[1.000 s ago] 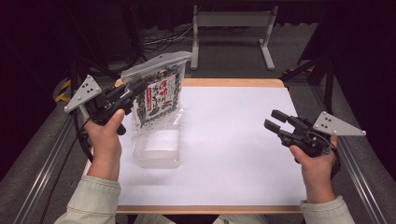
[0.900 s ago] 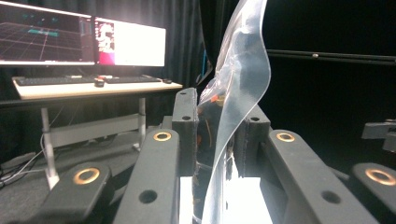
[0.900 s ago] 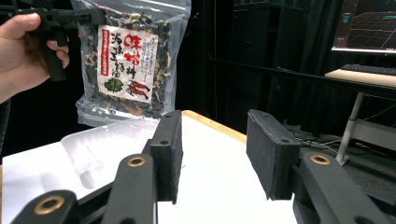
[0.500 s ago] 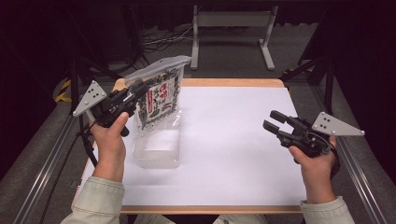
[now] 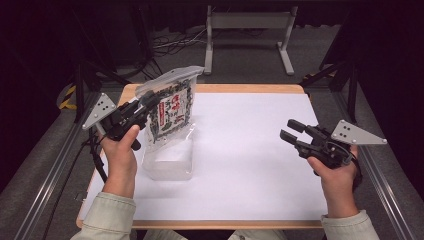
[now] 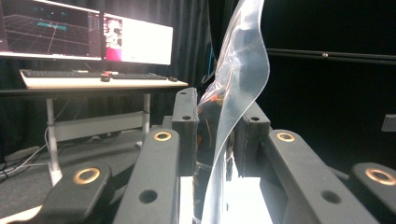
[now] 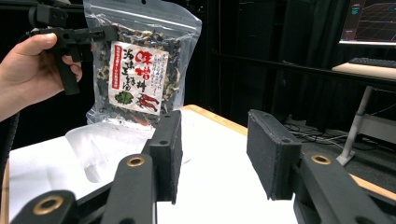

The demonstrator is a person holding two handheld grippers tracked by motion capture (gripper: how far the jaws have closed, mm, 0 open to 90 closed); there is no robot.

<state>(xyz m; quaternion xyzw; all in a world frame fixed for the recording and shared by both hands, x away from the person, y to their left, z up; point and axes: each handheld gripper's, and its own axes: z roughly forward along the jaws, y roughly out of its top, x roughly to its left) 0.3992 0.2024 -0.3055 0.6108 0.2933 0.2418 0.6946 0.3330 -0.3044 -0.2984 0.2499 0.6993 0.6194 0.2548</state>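
Left gripper (image 5: 146, 106) clamps snack pouch (image 5: 170, 112) edge, pouch lifted upright at table's (image 5: 250, 165) 10 o'clock. Right gripper (image 5: 291, 131) at 3 o'clock, jaws wide, holding nothing.

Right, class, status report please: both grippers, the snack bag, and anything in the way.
Left gripper shut on snack bag, held upright above clear tub. Right gripper open, empty, over table. Nothing between them.

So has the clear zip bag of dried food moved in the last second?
Yes. The clear zip bag of dried food, held by the left gripper, has tilted more upright, its top edge rising toward the table's far wooden edge.
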